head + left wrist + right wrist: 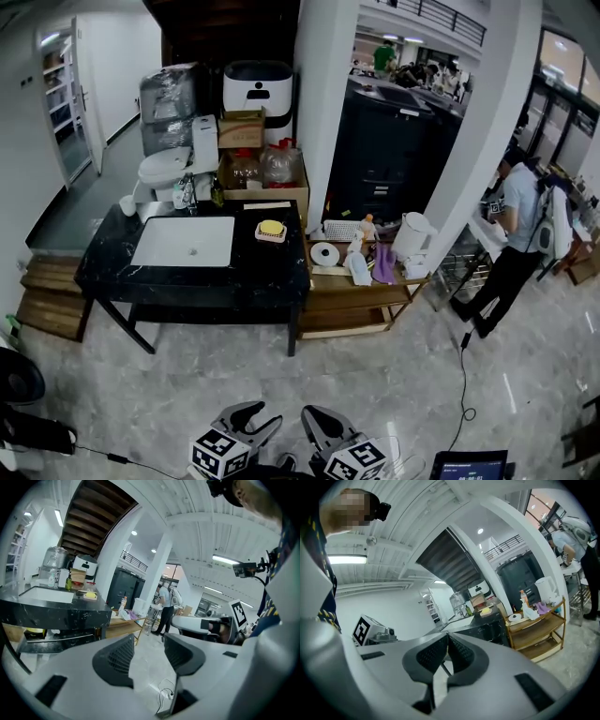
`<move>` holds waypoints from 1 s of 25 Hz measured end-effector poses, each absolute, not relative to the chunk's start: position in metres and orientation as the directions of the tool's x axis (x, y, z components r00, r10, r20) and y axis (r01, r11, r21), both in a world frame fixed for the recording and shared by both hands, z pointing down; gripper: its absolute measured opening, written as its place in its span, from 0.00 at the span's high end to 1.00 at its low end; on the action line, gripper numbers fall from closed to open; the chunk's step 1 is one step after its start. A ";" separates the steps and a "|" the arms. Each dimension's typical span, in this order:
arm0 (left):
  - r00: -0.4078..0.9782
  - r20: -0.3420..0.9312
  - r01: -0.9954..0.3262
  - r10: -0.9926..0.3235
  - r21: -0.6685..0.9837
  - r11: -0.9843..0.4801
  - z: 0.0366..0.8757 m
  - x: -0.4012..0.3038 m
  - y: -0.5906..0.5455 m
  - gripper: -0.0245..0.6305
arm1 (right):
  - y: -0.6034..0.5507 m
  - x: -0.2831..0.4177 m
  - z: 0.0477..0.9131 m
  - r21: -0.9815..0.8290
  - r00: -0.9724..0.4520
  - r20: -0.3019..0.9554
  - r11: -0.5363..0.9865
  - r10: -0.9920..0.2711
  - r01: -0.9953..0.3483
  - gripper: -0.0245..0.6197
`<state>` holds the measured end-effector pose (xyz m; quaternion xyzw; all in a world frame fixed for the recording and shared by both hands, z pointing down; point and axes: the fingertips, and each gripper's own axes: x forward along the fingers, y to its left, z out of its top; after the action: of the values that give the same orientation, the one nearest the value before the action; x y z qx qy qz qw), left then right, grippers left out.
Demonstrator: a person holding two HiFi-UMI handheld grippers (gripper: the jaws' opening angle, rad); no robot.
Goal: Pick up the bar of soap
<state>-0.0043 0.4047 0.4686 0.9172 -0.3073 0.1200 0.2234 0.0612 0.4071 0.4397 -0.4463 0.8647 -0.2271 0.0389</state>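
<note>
Head view: the bar of soap (pixel 271 228), yellow, sits on a small dish on the black counter (pixel 187 281), just right of the white sink (pixel 183 241) and toward the counter's right end. The left gripper (pixel 255 420) and right gripper (pixel 314 419) show at the bottom edge, well apart from the counter, with open floor between. A wooden shelf (pixel 356 305) crowded with small items stands against the counter's right side. A cable (pixel 463 375) trails over the floor to the right.

Left gripper view: the left gripper's fingers stand a narrow gap apart with only floor showing between them. The soap (pixel 90 594) is far off on the counter top.

Right gripper view: the right gripper's (pixel 446 637) fingers meet at the tips and hold nothing. The soap (pixel 485 611) is small and distant.

Risks, as judged from here:
- Neither pair of fingers looks wide enough for the bar. Arriving like this would push the soap instead of gripping it.
- A push could send soap and dish off the right end onto the shelf.
- Soap is likely slick and could squirt out of a hard or off-centre squeeze.
- The fingers may catch the dish rim and lift the dish too.
- The cable could trip the person if the approach drifts right.
</note>
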 end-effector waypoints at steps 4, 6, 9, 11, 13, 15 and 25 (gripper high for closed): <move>0.790 0.352 -0.608 -0.502 0.339 -0.718 0.467 -0.013 0.378 0.64 | 0.380 0.056 0.440 -0.427 -0.574 0.144 0.473 -0.806 -0.771 0.93; 0.796 0.351 -0.599 -0.494 0.337 -0.726 0.466 -0.017 0.365 0.64 | 0.367 0.053 0.439 -0.431 -0.560 0.144 0.458 -0.816 -0.778 0.93; 0.800 0.349 -0.593 -0.489 0.333 -0.733 0.462 -0.027 0.345 0.64 | 0.346 0.046 0.436 -0.433 -0.545 0.145 0.442 -0.826 -0.785 0.93; 0.801 0.349 -0.591 -0.487 0.334 -0.734 0.463 -0.034 0.332 0.64 | 0.334 0.038 0.437 -0.430 -0.540 0.149 0.438 -0.828 -0.790 0.93; 0.805 0.348 -0.586 -0.481 0.340 -0.735 0.465 -0.042 0.321 0.64 | 0.323 0.030 0.439 -0.430 -0.538 0.154 0.434 -0.829 -0.792 0.93; 0.812 0.343 -0.577 -0.472 0.349 -0.739 0.466 -0.049 0.312 0.64 | 0.314 0.021 0.440 -0.430 -0.531 0.162 0.426 -0.831 -0.796 0.93; 0.830 0.309 -0.556 -0.463 0.418 -0.718 0.478 -0.111 0.272 0.64 | 0.276 -0.041 0.457 -0.399 -0.528 0.253 0.410 -0.811 -0.820 0.93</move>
<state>-0.1109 0.2716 0.4785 0.9224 -0.2763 0.0916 0.2539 -0.0415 0.2759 0.4570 -0.4858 0.8395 -0.2431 -0.0098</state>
